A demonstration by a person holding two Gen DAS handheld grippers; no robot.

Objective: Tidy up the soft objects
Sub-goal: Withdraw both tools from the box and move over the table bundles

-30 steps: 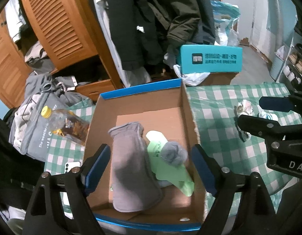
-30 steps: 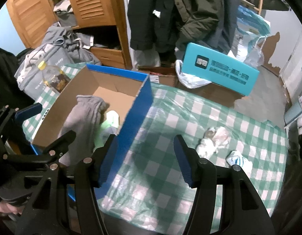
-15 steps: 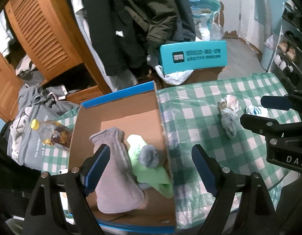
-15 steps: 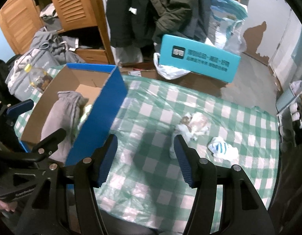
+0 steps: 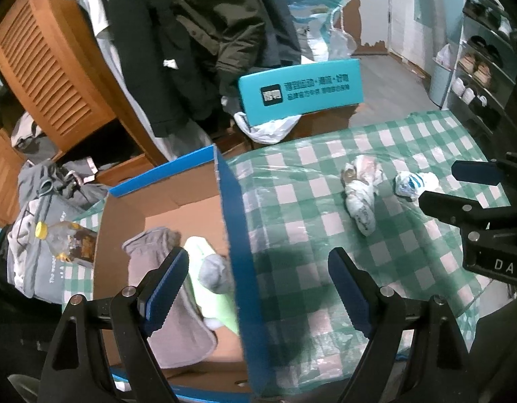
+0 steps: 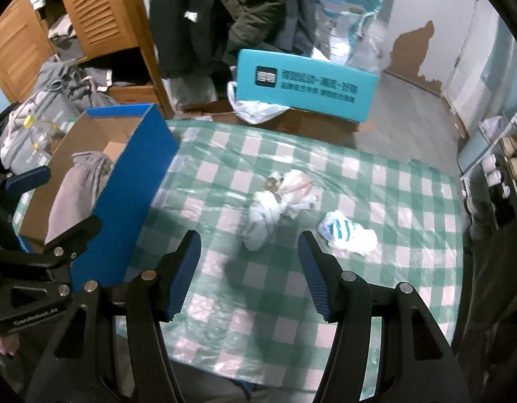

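- Two sock bundles left out on the checked tablecloth (image 6: 376, 181): a white rolled pair (image 6: 262, 218), and a white-and-blue striped one (image 6: 345, 231) just beside it.
- Three soft pieces already in the cardboard box (image 5: 231, 208): grey cloth (image 5: 147, 268), green sock (image 5: 208, 288), grey ball (image 5: 213, 270).
- Likely light, limp, easily squashed; best pinched across the thick middle of the roll.
- Right gripper (image 6: 250, 268) apart, empty, above the white pair.
- Left gripper (image 5: 258, 278) wide apart, empty, straddling the box wall.
- Readable: "DAS" and "GenRobot.AI" on the tools; print on the teal box (image 6: 305, 84) too small to read.
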